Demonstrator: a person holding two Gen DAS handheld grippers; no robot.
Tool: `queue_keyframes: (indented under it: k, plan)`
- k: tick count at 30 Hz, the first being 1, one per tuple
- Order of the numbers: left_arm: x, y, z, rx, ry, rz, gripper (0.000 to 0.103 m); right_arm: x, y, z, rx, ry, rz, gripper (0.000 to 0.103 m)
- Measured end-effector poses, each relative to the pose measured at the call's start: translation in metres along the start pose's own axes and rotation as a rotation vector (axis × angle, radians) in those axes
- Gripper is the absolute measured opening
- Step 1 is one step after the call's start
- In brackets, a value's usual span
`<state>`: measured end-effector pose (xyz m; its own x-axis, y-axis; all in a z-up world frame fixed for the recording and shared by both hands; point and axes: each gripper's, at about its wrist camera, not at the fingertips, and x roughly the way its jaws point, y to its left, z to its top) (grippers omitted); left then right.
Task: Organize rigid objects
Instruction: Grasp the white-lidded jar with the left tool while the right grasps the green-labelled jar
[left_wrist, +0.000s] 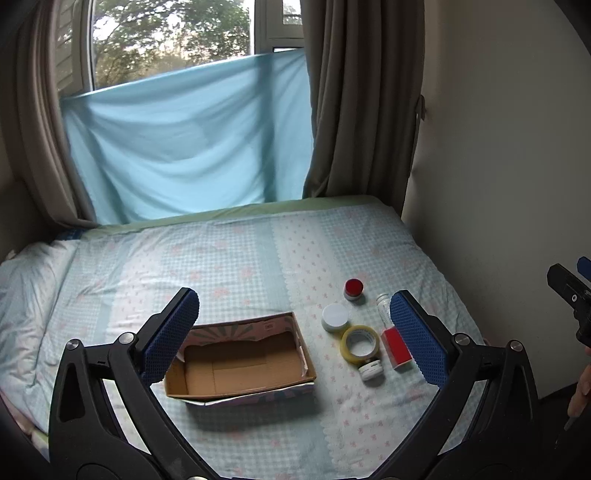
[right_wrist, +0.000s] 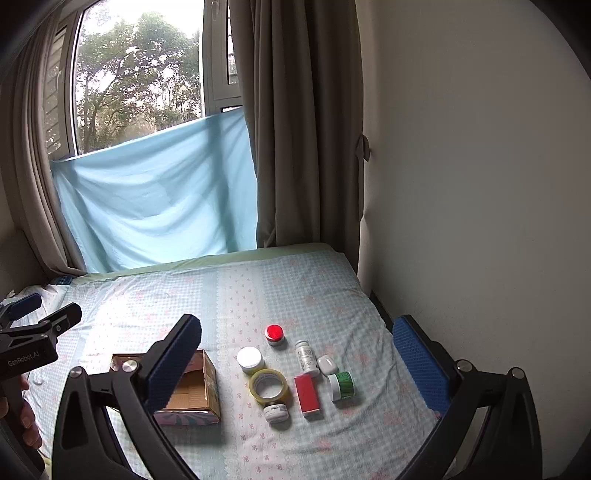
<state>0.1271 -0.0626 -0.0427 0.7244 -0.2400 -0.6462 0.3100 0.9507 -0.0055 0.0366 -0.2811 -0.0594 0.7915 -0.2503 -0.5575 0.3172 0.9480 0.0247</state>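
An open cardboard box (left_wrist: 240, 365) (right_wrist: 192, 391) lies empty on the bed. To its right lie several small items: a red-lidded jar (right_wrist: 275, 334), a white-lidded jar (right_wrist: 250, 359), a yellow tape roll (right_wrist: 269, 384), a small white jar (right_wrist: 276, 410), a red block (right_wrist: 307, 396), a white bottle (right_wrist: 306, 356), a white case (right_wrist: 327, 364) and a green-labelled jar (right_wrist: 341, 385). My left gripper (left_wrist: 295, 328) is open, above the box and items. My right gripper (right_wrist: 295, 354) is open, above the items. Both are empty.
The bed (right_wrist: 258, 295) has a checked blue sheet. A white wall (right_wrist: 461, 184) runs along its right side. Brown curtains (right_wrist: 295, 129) and a hanging blue cloth (right_wrist: 155, 206) cover the window behind. A pillow (left_wrist: 29, 280) lies at far left.
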Motion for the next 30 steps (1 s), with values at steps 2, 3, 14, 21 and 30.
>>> queue_keyframes:
  k: [2, 3, 14, 21, 30]
  plan:
    - [0.027, -0.011, 0.003, 0.004, 0.035, -0.014, 0.103, 0.015, -0.01, -0.005, 0.013, 0.027, -0.018, 0.103]
    - [0.041, -0.016, 0.004, 0.006, 0.055, -0.021, 0.103, 0.024, -0.016, -0.007, 0.022, 0.039, -0.026, 0.103]
    - [0.245, -0.083, -0.008, 0.077, 0.364, -0.086, 0.103, 0.16, -0.073, -0.043, 0.108, 0.222, -0.127, 0.103]
    - [0.358, -0.105, -0.044, 0.137, 0.54, -0.06, 0.103, 0.243, -0.091, -0.082, 0.135, 0.319, -0.105, 0.103]
    - [0.459, -0.106, -0.094, 0.191, 0.709, -0.01, 0.103, 0.328, -0.102, -0.127, 0.139, 0.451, -0.124, 0.103]
